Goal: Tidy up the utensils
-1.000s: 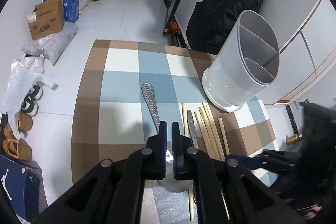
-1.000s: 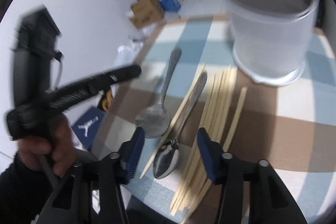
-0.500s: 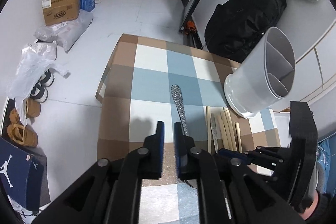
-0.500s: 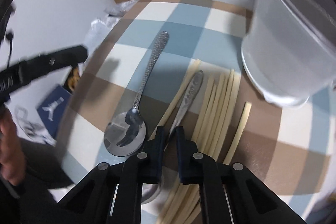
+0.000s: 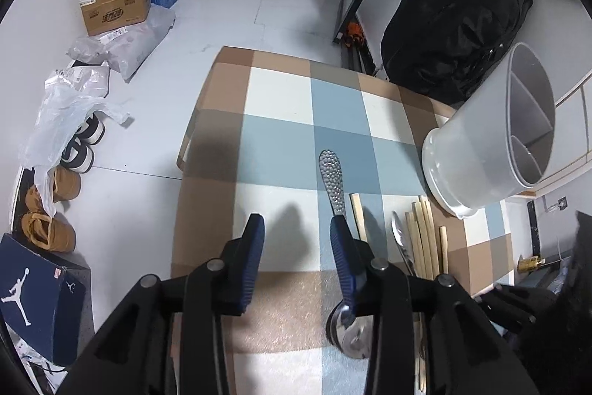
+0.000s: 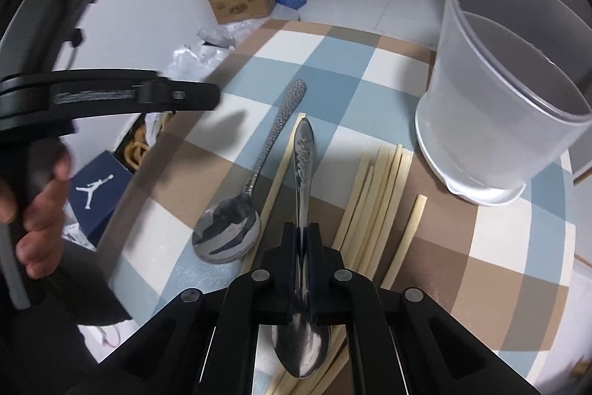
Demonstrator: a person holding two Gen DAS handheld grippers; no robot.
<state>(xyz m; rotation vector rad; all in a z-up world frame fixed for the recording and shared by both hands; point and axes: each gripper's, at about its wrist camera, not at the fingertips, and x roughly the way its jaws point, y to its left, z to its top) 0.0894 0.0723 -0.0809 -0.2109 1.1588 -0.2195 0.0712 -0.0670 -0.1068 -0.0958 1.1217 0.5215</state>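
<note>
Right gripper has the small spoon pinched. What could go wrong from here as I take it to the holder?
1. The right gripper pinches the small spoon near its bowl, so the long handle sticks out ahead and could pivot or slip.
2. That handle lies over a chopstick, beside the chopsticks; lifting may drag them.
3. The divided holder looks light; a bump from the handle might tip it.
</note>
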